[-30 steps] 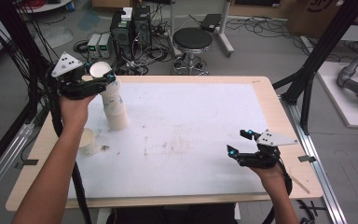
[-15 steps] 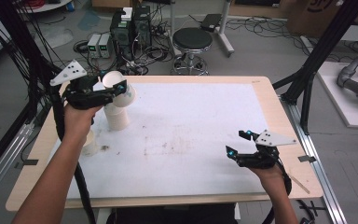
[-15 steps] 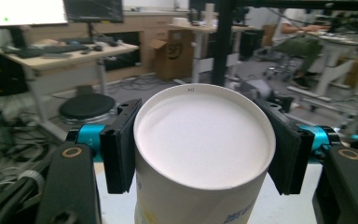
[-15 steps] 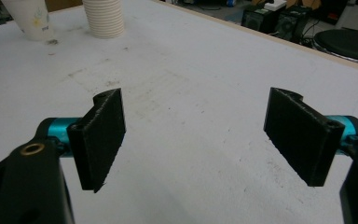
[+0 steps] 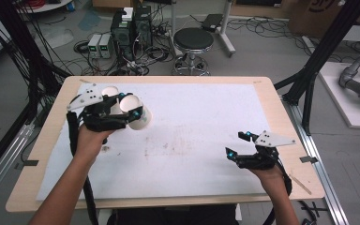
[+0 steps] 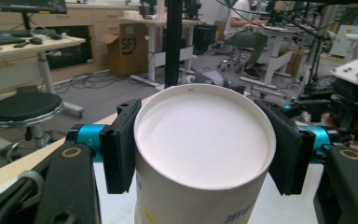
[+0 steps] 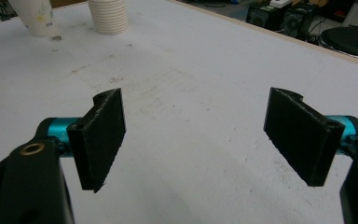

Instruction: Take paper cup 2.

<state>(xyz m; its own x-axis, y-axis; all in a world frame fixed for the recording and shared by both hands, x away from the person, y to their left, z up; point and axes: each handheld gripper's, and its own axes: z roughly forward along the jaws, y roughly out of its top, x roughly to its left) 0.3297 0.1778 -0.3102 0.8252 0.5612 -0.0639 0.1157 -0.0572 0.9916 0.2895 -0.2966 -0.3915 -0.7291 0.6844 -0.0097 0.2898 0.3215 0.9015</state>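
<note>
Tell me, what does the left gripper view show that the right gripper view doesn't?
The left gripper view: a white paper cup clamped between two black pads, its open mouth facing the camera, with a black stool, desks and a seated person behind.

The right gripper view: two black pads standing wide apart with nothing between them, above a bare, smudged stretch of table; farther off, a stack of cups and a printed cup.

Both: black pads on blue mounts, and the white table.
</note>
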